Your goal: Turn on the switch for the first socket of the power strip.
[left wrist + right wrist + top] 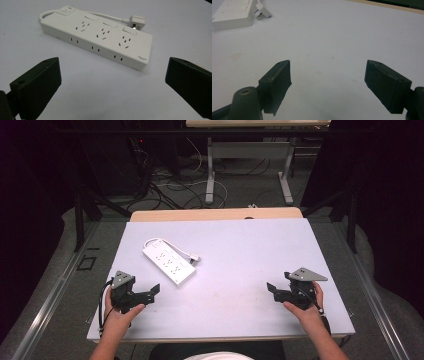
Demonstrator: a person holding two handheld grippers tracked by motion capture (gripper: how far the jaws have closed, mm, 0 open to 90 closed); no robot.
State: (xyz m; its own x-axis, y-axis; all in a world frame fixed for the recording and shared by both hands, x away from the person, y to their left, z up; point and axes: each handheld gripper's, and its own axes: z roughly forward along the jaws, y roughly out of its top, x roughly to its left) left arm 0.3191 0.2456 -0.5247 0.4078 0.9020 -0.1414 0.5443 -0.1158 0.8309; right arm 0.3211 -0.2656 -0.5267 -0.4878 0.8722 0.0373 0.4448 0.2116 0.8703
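Note:
A white power strip (169, 262) lies flat on the left half of the white table top (235, 255), its cord looped behind it and its white plug (195, 258) resting beside it. In the left gripper view the power strip (100, 35) sits just beyond my open jaws, with the plug (137, 20) at its far side. My left gripper (155, 290) is held near the table's front left, open and empty, a short way from the strip. My right gripper (270, 287) hovers at the front right, open and empty; its view catches the power strip (233, 13) and the plug (263, 12) far off.
A wooden strip (215, 214) edges the table's far side. Beyond it stand the legs of another table (212, 175) among cables on the floor. Dark curtains close in on both sides. Bare white surface lies between the two grippers.

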